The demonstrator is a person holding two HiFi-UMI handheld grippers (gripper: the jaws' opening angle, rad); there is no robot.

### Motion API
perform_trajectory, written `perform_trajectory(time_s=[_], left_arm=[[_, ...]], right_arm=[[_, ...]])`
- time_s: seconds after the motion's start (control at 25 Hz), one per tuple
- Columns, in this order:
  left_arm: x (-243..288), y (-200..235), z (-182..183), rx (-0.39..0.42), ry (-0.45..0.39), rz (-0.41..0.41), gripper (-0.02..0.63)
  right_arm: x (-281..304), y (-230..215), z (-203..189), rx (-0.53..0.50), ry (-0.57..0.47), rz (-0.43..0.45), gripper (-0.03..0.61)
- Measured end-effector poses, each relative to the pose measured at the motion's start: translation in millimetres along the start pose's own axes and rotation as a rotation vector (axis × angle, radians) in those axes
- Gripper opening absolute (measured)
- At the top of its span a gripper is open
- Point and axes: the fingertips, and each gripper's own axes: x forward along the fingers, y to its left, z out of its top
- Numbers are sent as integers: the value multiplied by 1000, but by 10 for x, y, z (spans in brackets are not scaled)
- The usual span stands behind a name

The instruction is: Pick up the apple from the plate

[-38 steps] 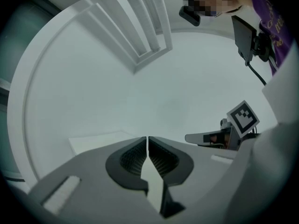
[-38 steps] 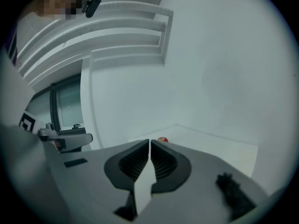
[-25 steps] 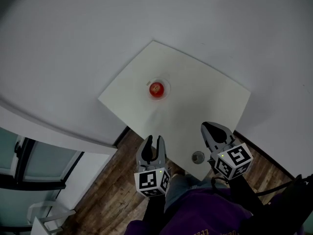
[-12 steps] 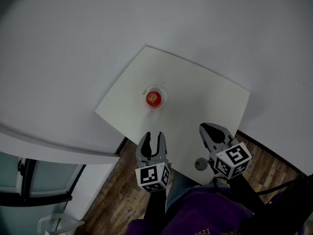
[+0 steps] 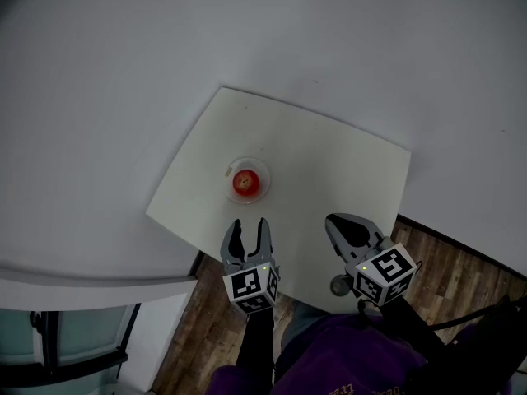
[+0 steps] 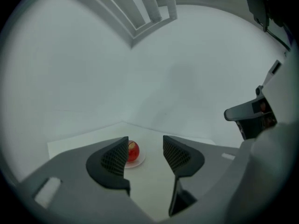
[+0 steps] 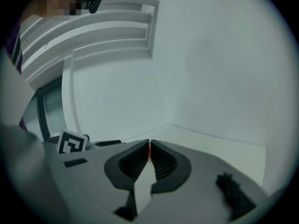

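The apple (image 5: 244, 182) sits in the middle of a small clear plate (image 5: 262, 174), on the white table (image 5: 329, 159), at about 9 o'clock from the tabletop's centre in the head view. It is red and nearly round, so no long axis can be told. A paler spot on its top faces upward toward the head camera. In the left gripper view the apple (image 6: 133, 151) shows as a red curve just beside the left-hand pad, which hides part of it, with the plate's (image 6: 138, 161) rim under it.

From the apple, the left gripper (image 5: 249, 226) lies at 6 o'clock, near the plate but apart from it, over the table's near edge and pointing toward 12 o'clock at the fruit. Its jaws have just been opening and stand apart with only bare tabletop between them. Only bare tabletop lies between its tips and the plate.

The right gripper (image 5: 331, 220) is at about 4 o'clock from the apple, well apart from it, with its tips together and gripping nothing. In its own view the right gripper (image 7: 149, 148) shows only a thin red sliver of the apple through the slit between its pads.

A small round grey thing (image 5: 338, 285) lies on the table at about 5 o'clock from the apple, just beside the right gripper's marker cube and partly hidden by it; what it is cannot be told. Wooden floor (image 5: 198, 327) shows below the table's edge, and a purple sleeve (image 5: 346, 360) fills the bottom of the head view.
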Motion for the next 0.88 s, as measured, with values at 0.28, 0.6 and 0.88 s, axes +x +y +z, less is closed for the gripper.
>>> perform_trajectory(time_s=[0.28,0.6,0.88], left_arm=[[457,194,-69,25,37,15,281],[864,405,-182,23,73,34,314],[1101,463,-344,34,118,24,327]], right_arm=[[88,-150,-4,7,16,-40,12],[234,-217,-12,-5,43,-48,12],[290,-272,-32,-14,59,-60,12]])
